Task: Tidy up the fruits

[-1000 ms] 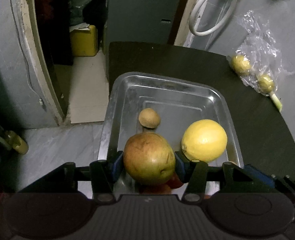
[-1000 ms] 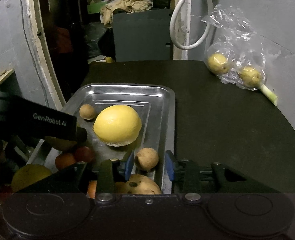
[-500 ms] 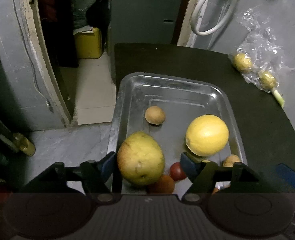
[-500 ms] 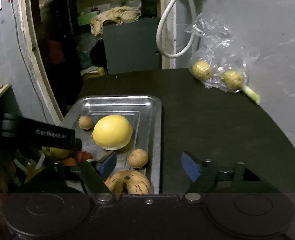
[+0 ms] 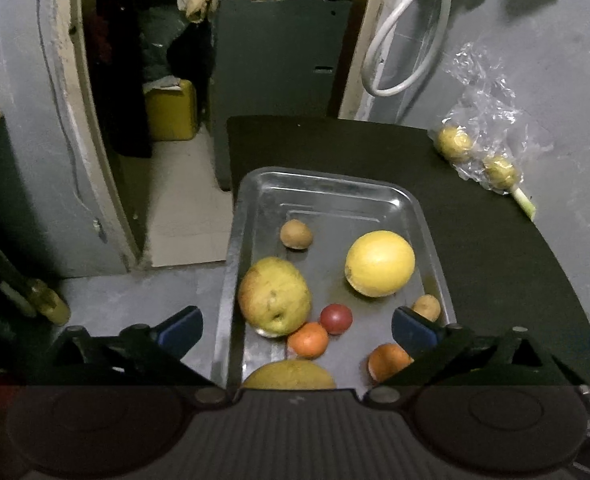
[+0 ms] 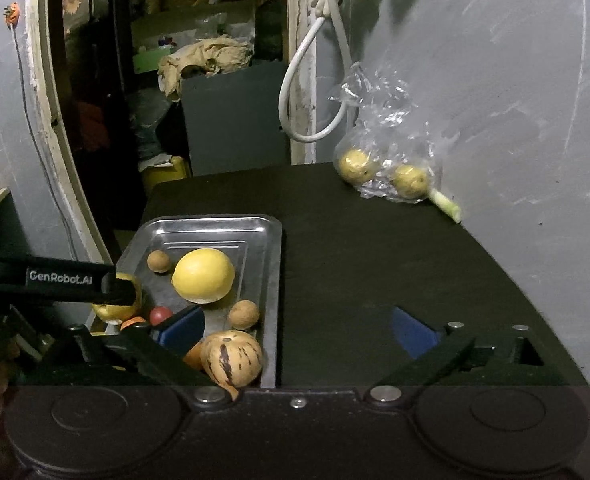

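Note:
A steel tray [image 5: 335, 188] [image 6: 273, 240] sits on the dark table and holds several fruits. In the left wrist view a yellow-red apple [image 5: 274, 297] lies at the tray's left side, free of my left gripper [image 5: 297, 326], which hangs open above the near end. A big lemon [image 5: 379, 263] [image 6: 203, 275], a small brown fruit [image 5: 296, 234], a red fruit [image 5: 336, 319] and two oranges [image 5: 308, 340] lie around it. My right gripper [image 6: 297, 326] stands open over the tray's right rim, empty. A brown round fruit [image 6: 243, 314] and a striped melon [image 6: 231, 358] rest just beyond its left finger.
A clear plastic bag [image 5: 479, 148] [image 6: 387, 160] with two yellowish fruits and a green stalk lies at the table's far right by the wall. A white hose [image 6: 315, 80] hangs on the wall. The floor drops away left of the tray; a yellow canister [image 5: 171, 110] stands there.
My left gripper opened and let the apple go into the tray, then drew back. My right gripper opened, released the brown round fruit, and pulled back and up.

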Demonstrator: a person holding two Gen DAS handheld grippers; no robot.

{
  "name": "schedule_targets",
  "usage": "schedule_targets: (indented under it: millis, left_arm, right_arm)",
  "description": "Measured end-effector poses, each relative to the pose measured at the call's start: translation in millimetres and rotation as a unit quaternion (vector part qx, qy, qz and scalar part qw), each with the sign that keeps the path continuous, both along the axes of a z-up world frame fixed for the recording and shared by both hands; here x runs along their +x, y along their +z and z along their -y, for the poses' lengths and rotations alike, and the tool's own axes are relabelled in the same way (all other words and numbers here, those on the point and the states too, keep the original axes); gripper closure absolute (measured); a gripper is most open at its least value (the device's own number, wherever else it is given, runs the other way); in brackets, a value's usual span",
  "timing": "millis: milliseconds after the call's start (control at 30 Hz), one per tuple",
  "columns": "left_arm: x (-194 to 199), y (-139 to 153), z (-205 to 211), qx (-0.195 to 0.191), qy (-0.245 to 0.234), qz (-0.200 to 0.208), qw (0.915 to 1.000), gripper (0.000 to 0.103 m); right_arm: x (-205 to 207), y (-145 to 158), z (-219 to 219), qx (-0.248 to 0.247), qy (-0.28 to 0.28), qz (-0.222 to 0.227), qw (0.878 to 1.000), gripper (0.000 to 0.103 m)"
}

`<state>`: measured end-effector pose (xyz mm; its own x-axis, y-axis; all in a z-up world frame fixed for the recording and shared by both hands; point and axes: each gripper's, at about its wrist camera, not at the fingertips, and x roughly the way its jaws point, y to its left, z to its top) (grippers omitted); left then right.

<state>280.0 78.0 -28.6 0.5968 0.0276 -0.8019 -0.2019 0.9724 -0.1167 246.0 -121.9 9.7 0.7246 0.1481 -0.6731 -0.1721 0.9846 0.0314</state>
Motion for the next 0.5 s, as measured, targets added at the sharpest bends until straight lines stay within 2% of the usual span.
schedule_targets:
  millis: [167,500]
  left_arm:
    - [-23,8,4,0.002,0.027,0.008,0.9996,0.001]
    - [-73,26,24,0.016,0.05,0.015,0.9985,0.001]
  right_arm:
    - [-14,10,15,0.005,0.012,0.01,1.0,0.001]
    - [-48,21,43,0.014,0.058,0.018,0.998,0.001]
